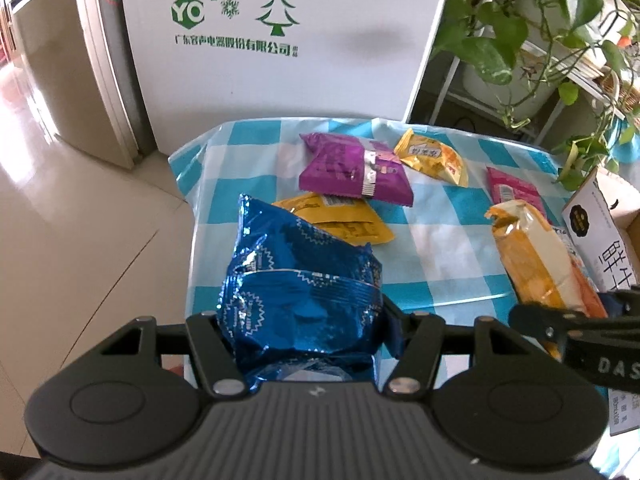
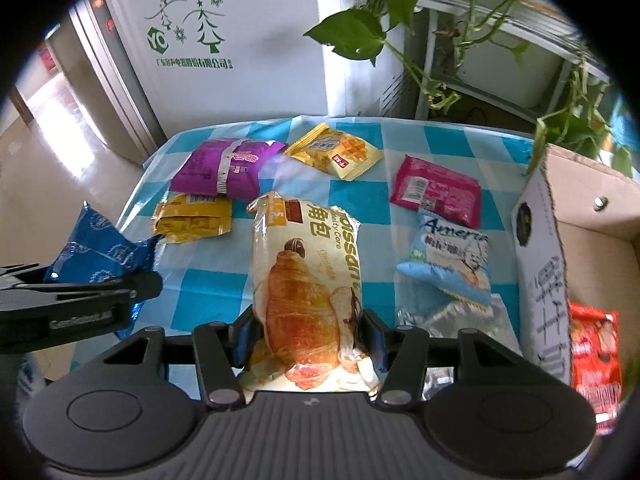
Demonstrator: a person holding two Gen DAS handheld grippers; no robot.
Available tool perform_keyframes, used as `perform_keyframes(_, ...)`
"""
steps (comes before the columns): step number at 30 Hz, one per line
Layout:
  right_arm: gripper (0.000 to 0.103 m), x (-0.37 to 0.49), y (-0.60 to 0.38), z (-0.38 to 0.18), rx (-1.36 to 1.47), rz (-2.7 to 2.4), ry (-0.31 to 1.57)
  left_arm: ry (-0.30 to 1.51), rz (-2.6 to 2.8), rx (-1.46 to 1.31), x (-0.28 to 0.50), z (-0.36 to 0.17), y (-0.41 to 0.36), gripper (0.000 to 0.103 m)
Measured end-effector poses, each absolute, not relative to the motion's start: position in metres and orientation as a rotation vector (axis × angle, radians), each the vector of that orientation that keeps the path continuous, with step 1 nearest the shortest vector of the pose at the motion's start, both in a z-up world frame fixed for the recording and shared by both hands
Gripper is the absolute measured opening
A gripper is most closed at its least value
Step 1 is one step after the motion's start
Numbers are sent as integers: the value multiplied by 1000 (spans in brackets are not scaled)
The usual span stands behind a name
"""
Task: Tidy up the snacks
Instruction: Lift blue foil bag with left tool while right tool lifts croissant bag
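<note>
My left gripper point(image 1: 308, 332) is shut on a shiny blue foil snack bag point(image 1: 300, 280), lifted above the near left part of the checked table point(image 1: 452, 264). My right gripper point(image 2: 308, 332) is shut on a croissant packet point(image 2: 308, 276), also raised off the cloth. From the right wrist view the blue foil snack bag point(image 2: 100, 252) and the left gripper show at the left edge. On the table lie a purple packet point(image 1: 352, 168), two yellow packets point(image 1: 434, 156) point(image 1: 340, 220), a pink packet point(image 2: 436, 190) and a light blue packet point(image 2: 448, 264).
An open cardboard box point(image 2: 540, 264) stands at the table's right side with a red packet point(image 2: 596, 356) inside. A white appliance point(image 1: 280, 40) stands behind the table. Trailing green plants point(image 1: 540, 20) on a rack hang over the back right corner.
</note>
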State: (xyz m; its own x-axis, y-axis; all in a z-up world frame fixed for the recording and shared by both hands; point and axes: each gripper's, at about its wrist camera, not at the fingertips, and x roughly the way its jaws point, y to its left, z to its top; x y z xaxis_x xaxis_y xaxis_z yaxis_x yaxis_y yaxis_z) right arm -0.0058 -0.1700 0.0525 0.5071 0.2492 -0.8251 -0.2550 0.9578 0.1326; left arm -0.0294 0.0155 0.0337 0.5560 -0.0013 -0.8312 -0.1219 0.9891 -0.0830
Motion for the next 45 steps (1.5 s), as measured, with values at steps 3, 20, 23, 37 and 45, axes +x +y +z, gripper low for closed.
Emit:
perform_keyframes(3, 60, -13, -172, 58, -2, 300, 985, 969, 84, -119, -33, 35, 11, 62)
perform_keyframes(20, 60, -9, -184, 56, -6, 274, 986, 995, 97, -178, -32, 34, -4, 62)
perform_keyframes(23, 60, -10, -188, 61, 4, 270, 971, 985, 93, -183, -33, 38, -9, 62)
perform_keyframes(37, 60, -16, -222, 91, 29, 236, 881, 951, 15, -199, -31, 52, -50, 62)
perform_keyframes(45, 60, -20, -253, 103, 62, 189, 843, 929, -80, -190, -34, 59, -80, 62)
